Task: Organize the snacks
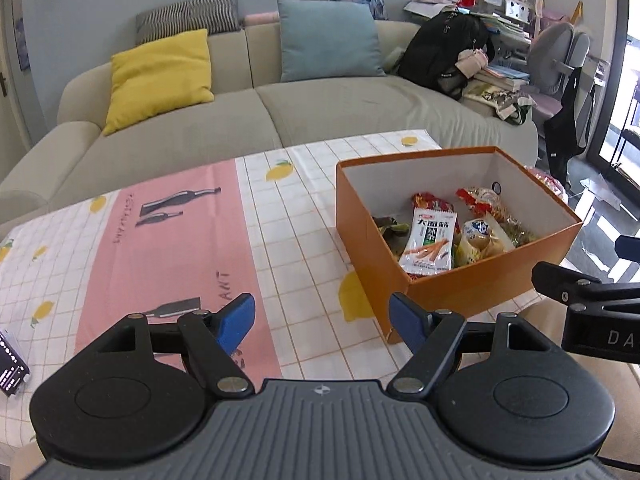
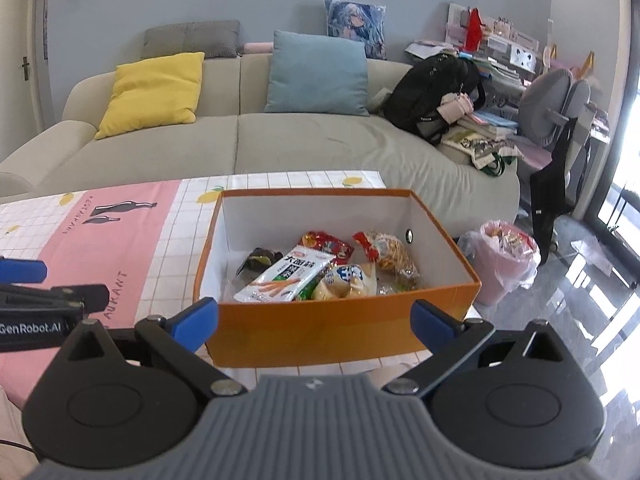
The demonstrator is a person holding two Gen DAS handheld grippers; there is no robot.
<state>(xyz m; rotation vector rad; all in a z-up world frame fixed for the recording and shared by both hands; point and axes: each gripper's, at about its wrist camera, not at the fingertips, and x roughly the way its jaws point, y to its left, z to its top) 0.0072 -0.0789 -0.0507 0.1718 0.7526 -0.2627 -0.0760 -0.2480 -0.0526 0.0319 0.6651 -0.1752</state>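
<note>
An orange box (image 1: pixel 472 292) with a white inside stands on the table's right part and holds several snack packets, among them a white and green packet (image 1: pixel 430 246) and a red one (image 1: pixel 432 202). The box also shows in the right wrist view (image 2: pixel 320 332), with the white and green packet (image 2: pixel 286 278) on top. My left gripper (image 1: pixel 322 318) is open and empty, low over the tablecloth left of the box. My right gripper (image 2: pixel 314 318) is open and empty, just before the box's near wall.
A pink and white lemon-print tablecloth (image 1: pixel 168 248) covers the table. A beige sofa (image 1: pixel 224 120) with cushions stands behind. A pink bin with a plastic liner (image 2: pixel 504 256) stands on the floor right of the table. A dark device (image 1: pixel 10 364) lies at the left edge.
</note>
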